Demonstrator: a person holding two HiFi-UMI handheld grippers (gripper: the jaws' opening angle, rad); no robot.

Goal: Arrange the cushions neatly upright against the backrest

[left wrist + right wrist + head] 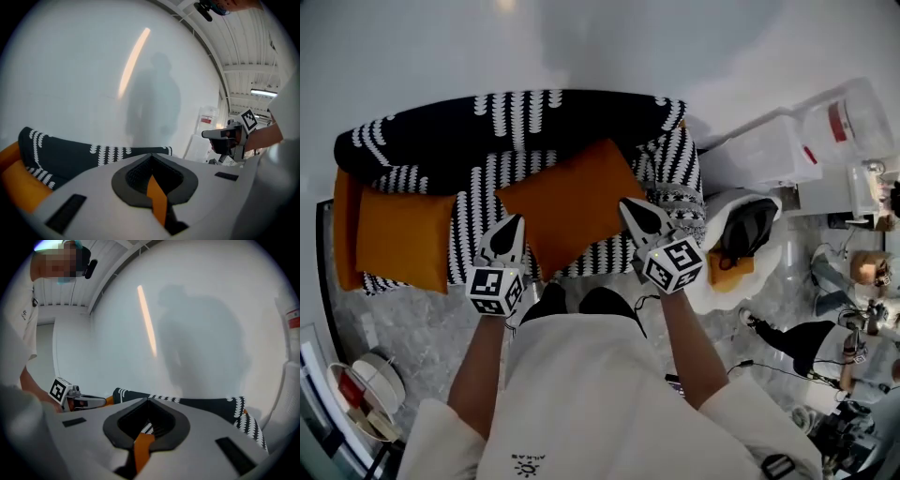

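Observation:
An orange cushion (pixel 572 192) lies tilted on the seat of the black-and-white patterned sofa, its top corner near the backrest (pixel 487 122). My left gripper (pixel 514 225) is shut on its lower left edge. My right gripper (pixel 630 208) is shut on its lower right corner. A strip of orange fabric (pixel 157 199) shows pinched in the left gripper (pixel 152 161) in its own view, and orange fabric (pixel 140 446) likewise in the right gripper (pixel 147 401). Another orange cushion (pixel 403 239) leans at the sofa's left end, also seen as cushion (pixel 18 180).
White boxes and machines (pixel 787 150) stand right of the sofa, with a white basket (pixel 769 258) holding dark and orange items. A person (pixel 825 337) sits at the far right. A round white object (pixel 380 375) lies on the marble floor at lower left.

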